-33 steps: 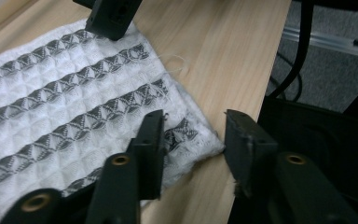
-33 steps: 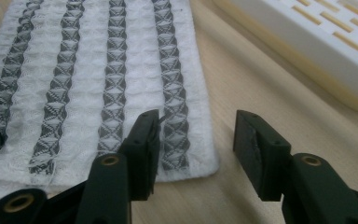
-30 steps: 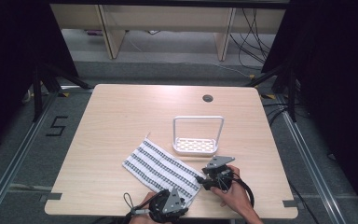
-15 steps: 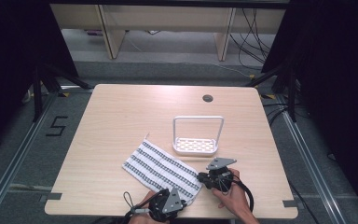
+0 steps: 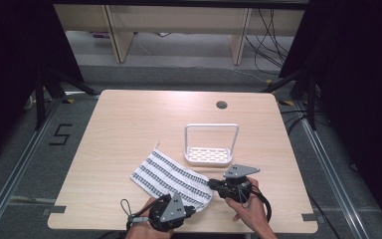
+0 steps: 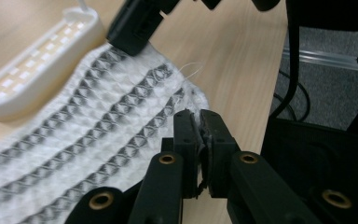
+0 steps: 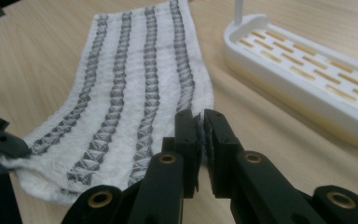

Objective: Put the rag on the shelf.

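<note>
Striped cloth point(image 5: 171, 175) lies on pale wood table point(image 5: 129, 124), both tools pinching its near corners.

A white rack point(image 5: 211, 149) stands beyond the cloth point(image 5: 171, 178); bare tabletop point(image 5: 129, 119) elsewhere.

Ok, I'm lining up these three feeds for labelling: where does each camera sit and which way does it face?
High view: fixed above the person's side, looking forward and down on the light wooden table; both hands and grippers enter from below.
Left gripper view: rides the left gripper, looking along its shut jaws at the white grey-striped waffle cloth.
Right gripper view: rides the right gripper, jaws pinching the cloth's edge.
Both gripper views share the cloth and the white slotted plastic tray.
</note>
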A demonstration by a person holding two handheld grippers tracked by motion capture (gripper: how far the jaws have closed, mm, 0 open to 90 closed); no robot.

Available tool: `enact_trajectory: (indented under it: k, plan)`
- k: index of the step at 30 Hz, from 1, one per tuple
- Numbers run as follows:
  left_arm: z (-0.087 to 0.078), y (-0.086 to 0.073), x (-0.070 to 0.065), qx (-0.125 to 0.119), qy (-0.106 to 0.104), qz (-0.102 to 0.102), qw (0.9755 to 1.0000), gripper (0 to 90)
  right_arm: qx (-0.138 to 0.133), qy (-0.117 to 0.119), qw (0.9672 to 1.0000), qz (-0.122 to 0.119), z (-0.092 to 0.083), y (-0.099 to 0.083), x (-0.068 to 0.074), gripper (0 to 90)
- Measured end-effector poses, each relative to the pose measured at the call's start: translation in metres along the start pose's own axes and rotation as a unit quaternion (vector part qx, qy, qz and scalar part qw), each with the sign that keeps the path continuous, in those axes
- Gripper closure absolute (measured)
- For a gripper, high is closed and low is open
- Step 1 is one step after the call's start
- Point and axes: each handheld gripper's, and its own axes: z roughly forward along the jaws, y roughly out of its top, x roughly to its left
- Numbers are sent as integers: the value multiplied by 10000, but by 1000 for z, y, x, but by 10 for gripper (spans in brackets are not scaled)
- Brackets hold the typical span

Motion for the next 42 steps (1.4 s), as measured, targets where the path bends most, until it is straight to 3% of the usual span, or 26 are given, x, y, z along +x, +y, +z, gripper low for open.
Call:
enact_trajectory:
  k: [8,9,11,17,23,25,27,28,31,32,35,36,42]
  plan:
    - [-27,9,16,-254,100,-222,9994,857,-335,197,9991,188,-9,19,4,853]
    - [-30,11,17,-330,91,-255,9991,857,-400,178,9990,66,-10,22,3,853]
    - [-37,17,19,-421,109,-240,9988,857,-476,227,9985,132,-14,28,6,853]
    - [-63,35,24,-577,180,-84,9981,858,-778,265,9966,-115,-23,50,15,855]
    - [-91,58,33,-870,275,-121,9958,858,-937,430,9945,-208,-45,80,28,856]
    - [-102,69,35,-961,312,-77,9948,858,-1129,528,9918,-271,-59,95,37,856]
    - [-110,76,36,-1035,295,-64,9942,858,-1163,519,9911,-396,-62,99,38,856]
    - [-114,80,37,-1069,289,-44,9938,858,-1214,480,9904,-453,-72,108,42,856]
    - [-124,90,42,-1187,250,-108,9926,858,-1221,479,9902,-479,-81,116,45,857]
    - [-127,93,44,-1238,265,-121,9919,858,-1239,541,9899,-416,-85,120,48,857]
    - [-135,102,49,-1356,383,-89,9900,858,-1297,407,9890,-588,-98,131,48,858]
    - [-136,104,50,-1390,412,-86,9894,858,-1384,409,9875,-626,-101,133,49,858]
    - [-138,122,57,-1443,473,41,9884,858,-1473,303,9867,-610,-118,138,49,859]
